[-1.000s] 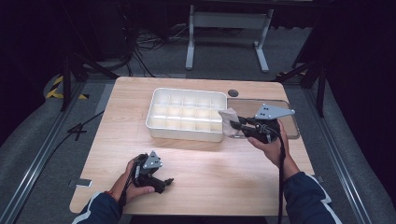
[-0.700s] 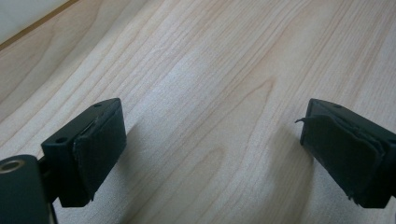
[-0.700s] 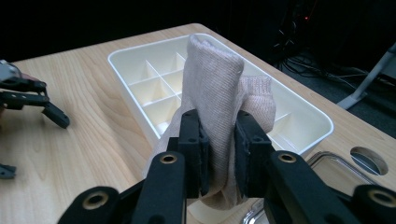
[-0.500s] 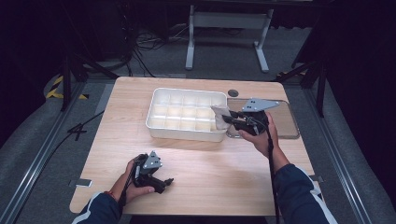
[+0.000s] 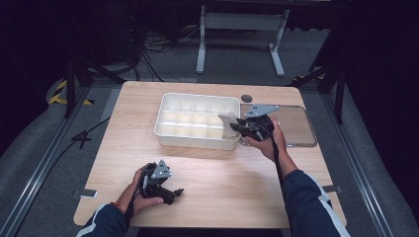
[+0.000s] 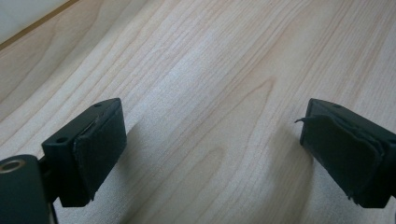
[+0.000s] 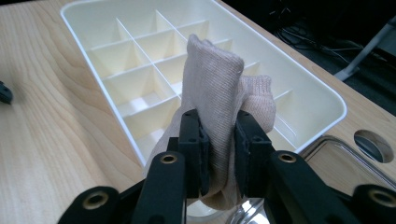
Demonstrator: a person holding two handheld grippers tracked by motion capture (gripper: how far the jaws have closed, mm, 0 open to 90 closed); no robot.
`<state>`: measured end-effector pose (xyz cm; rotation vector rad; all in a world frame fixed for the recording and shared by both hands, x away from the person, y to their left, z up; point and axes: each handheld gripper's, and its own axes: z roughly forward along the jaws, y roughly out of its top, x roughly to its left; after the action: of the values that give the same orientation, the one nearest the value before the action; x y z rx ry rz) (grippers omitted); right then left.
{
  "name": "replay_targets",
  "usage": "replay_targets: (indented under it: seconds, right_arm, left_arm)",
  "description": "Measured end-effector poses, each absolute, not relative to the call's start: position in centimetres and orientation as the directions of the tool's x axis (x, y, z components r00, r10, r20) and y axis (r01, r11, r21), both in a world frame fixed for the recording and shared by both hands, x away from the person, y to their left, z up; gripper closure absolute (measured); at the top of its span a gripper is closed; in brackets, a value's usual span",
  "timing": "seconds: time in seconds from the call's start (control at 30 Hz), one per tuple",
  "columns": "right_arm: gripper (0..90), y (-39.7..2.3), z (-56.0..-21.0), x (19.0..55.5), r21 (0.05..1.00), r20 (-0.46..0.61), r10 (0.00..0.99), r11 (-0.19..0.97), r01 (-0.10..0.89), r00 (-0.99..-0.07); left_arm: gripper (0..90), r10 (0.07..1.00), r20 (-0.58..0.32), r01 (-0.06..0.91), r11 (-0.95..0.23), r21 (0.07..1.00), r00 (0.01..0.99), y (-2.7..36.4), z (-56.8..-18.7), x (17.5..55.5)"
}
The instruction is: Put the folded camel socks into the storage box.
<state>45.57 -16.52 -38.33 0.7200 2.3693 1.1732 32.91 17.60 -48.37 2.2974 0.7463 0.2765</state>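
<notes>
Beige sock (image 7: 219,88), folded: soft, light, limp knit, likely sags; mid-bundle pinch suits. Right gripper (image 7: 218,154) clamped on sock, jaws squeezing its middle, over right near corner of white divided tray (image 5: 168,133). Left gripper (image 6: 212,154) jaws apart, nothing between, resting near-left on wooden table (image 5: 237,173).

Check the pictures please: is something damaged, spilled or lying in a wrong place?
One small defect: on the left tongs, the pad on one jaw is frayed, its edge peeling off. Nothing is spilled; the divided tray sits flat.
</notes>
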Motion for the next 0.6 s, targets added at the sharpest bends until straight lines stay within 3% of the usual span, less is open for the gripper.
replay_targets:
  seconds: [0.6]
  right_arm:
    - [74.9, -15.3, -40.7, 46.7, 0.720, -0.161, 0.576, 0.624, 0.304, -0.801]
  left_arm:
    - [7.3, 0.584, -0.012, 0.435, -0.591, 0.679, 0.812, 17.6, -48.4, 32.9]
